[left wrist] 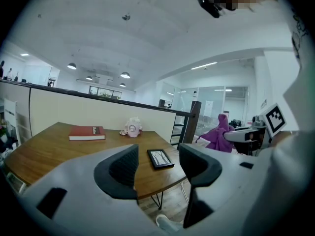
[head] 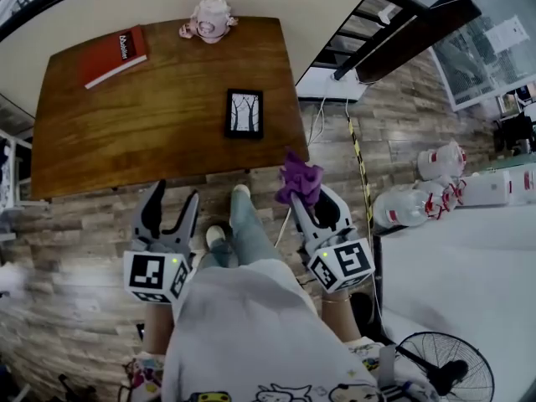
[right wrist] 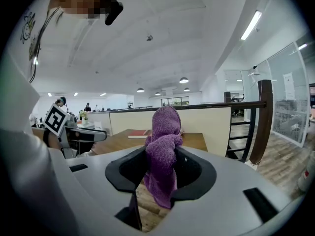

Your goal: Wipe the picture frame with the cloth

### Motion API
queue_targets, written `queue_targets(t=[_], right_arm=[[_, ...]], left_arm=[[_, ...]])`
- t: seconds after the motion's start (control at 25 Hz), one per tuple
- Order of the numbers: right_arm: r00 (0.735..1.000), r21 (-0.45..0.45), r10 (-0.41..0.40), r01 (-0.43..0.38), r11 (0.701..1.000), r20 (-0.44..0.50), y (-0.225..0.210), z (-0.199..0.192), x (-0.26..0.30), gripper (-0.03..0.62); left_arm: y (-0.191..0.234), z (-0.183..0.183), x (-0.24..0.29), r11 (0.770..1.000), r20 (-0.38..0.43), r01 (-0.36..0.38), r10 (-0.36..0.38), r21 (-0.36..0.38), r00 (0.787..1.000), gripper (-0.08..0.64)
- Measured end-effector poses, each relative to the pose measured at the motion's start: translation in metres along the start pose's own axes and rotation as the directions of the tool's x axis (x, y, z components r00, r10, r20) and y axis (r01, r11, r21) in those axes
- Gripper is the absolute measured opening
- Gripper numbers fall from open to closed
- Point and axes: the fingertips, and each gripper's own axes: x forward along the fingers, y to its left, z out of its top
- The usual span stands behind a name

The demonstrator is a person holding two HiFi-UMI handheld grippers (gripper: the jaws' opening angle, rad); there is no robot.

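A small black picture frame [head: 244, 113] lies flat near the front right corner of the wooden table [head: 126, 132]; the left gripper view has the picture frame [left wrist: 160, 159] beyond the jaws. My left gripper [head: 173, 201] hovers over the floor short of the table edge, jaws wide apart and empty. My right gripper [head: 310, 198] is shut on a purple cloth [head: 299, 179] that bunches up above its jaws, just off the table's front right corner. The right gripper view has the cloth [right wrist: 162, 154] pinched between the pads.
A red book [head: 115, 55] lies at the table's back left and a pink figurine [head: 209, 18] at the back edge. Water jugs [head: 416, 198] stand on the floor to the right, beside a white surface [head: 469, 275]. A floor fan [head: 440, 367] sits near my right side.
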Motion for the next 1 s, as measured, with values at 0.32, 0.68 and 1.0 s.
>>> queue_targets(t=[0.32,0.68,1.0], right_arm=[[1.000,0.009,0.013,-0.013,1.000,-0.002,-0.039,0.008,0.056,0.137],[0.995,-0.008,0.099,-0.099,0.995,0.026,-0.099,0.059,0.149,0.137],[0.988,-0.027,0.153,-0.153,0.988,0.031,-0.134,0.085,0.202,0.137]], left_arm=[[0.016,0.016,0.059,1.000,0.004,-0.013,0.013,0.012,1.000,0.236],[0.033,0.073,0.159,0.998,0.034,-0.046,0.045,0.033,0.998,0.236],[0.042,0.094,0.217,0.997,0.022,-0.071,0.071,0.032,0.997,0.241]])
